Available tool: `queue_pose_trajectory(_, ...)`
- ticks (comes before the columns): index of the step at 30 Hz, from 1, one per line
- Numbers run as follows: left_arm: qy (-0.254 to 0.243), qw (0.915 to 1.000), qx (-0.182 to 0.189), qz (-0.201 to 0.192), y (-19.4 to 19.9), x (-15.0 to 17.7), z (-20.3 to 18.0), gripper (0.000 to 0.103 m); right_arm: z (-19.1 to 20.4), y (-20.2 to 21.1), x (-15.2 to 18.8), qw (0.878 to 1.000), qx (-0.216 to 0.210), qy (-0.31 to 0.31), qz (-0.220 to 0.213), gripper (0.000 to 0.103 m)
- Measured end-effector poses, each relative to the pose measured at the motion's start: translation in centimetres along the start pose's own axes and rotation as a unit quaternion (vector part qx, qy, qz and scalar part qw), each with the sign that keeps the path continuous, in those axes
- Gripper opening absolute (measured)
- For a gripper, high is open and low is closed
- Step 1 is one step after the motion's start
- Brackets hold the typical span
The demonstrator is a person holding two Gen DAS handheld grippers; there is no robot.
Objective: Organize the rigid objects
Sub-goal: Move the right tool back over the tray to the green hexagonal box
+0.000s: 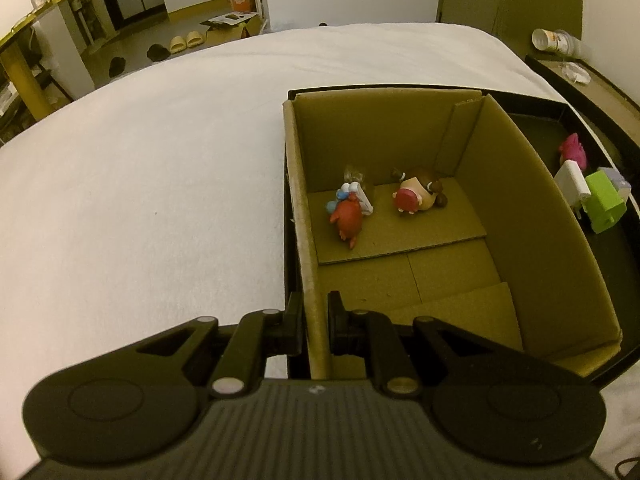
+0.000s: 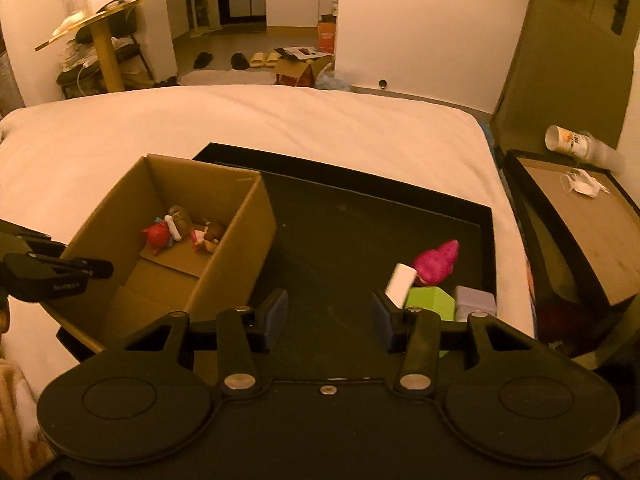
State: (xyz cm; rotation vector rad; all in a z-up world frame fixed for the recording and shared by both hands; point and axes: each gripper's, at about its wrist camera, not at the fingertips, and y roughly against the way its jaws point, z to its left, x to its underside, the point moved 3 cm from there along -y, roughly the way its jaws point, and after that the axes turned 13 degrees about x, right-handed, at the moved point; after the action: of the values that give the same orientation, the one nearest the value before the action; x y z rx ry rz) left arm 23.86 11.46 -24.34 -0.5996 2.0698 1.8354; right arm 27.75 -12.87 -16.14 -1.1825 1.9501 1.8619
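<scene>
A brown cardboard box [image 1: 520,208] [image 2: 240,256] stands in a black tray [image 2: 340,240] on a white bed. Inside it lie a red figure [image 1: 347,218] [image 2: 157,234] with a white and blue toy, and a brown figure [image 1: 418,196] [image 2: 208,234]. My left gripper [image 1: 315,322] is shut on the box's left wall near its front corner; it shows at the left edge of the right wrist view [image 2: 60,270]. My right gripper [image 2: 330,316] is open over the bare tray floor, nothing between its pads. Just right of it lie a white block [image 2: 400,285] [image 1: 572,182], a green block [image 2: 434,302] [image 1: 602,200], a magenta toy [image 2: 436,262] [image 1: 574,150] and a pale lilac block [image 2: 476,300].
A dark bedside table [image 2: 576,224] with a tipped paper cup [image 2: 568,142] stands right of the bed. Beyond the bed are slippers, a cardboard carton on the floor and a gold-edged table [image 2: 100,16].
</scene>
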Motion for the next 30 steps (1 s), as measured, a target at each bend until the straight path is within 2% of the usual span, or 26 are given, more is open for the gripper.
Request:
queue_pose_trajectory(10, 0.016, 0.9998, -0.007, -0.002, 0.0, -0.1, -0.1, 0.010, -1.8, -1.7, 2.0, 0.999, 0.002, -0.029, 0.027, 0.046)
queue_pose_trajectory(19, 0.022, 0.9997, -0.007, 0.000, 0.0, -0.1, 0.0, 0.010, -3.9, -3.1, 2.4, 0.997, 0.011, -0.068, 0.039, 0.045)
queue_pose_trajectory(30, 0.025, 0.9996, -0.011, 0.005, -0.2, -0.2, 0.0, 0.010, -4.7, -6.0, 1.8, 0.996, 0.041, -0.062, 0.049, 0.045)
